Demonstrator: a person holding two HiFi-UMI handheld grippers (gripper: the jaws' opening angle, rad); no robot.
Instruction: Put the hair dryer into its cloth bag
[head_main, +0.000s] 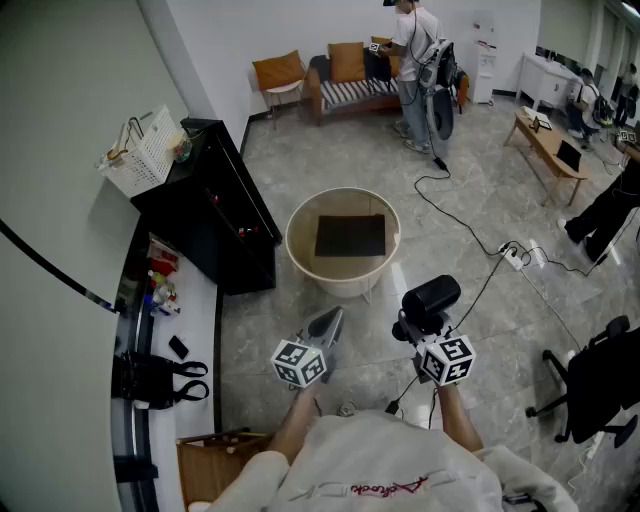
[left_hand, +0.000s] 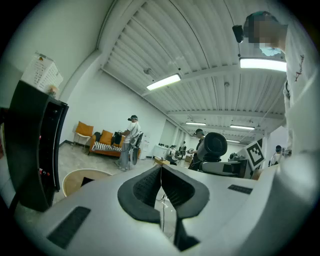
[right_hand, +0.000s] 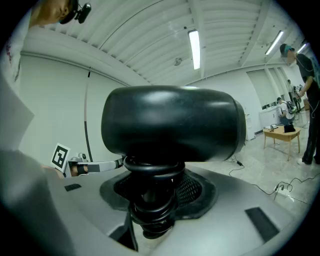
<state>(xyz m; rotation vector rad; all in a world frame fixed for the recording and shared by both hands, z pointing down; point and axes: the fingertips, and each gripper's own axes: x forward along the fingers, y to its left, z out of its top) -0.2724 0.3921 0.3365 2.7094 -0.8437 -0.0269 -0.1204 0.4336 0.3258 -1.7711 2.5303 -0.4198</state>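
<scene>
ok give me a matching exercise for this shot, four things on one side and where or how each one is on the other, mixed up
1 left gripper
2 right gripper
3 tub
4 cabinet

a on the floor, dark square thing inside
b shut on the hair dryer
c by the wall at the left
d shut, empty

Pairs: 1-d, 2-b, 3-a, 4-c

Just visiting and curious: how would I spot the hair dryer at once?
Find the round beige tub on the floor. Just nearer the person, on its right, the right gripper grips the hair dryer: a stubby black barrel, cord coiled round its handle; the left gripper beside it is shut, empty.
</scene>
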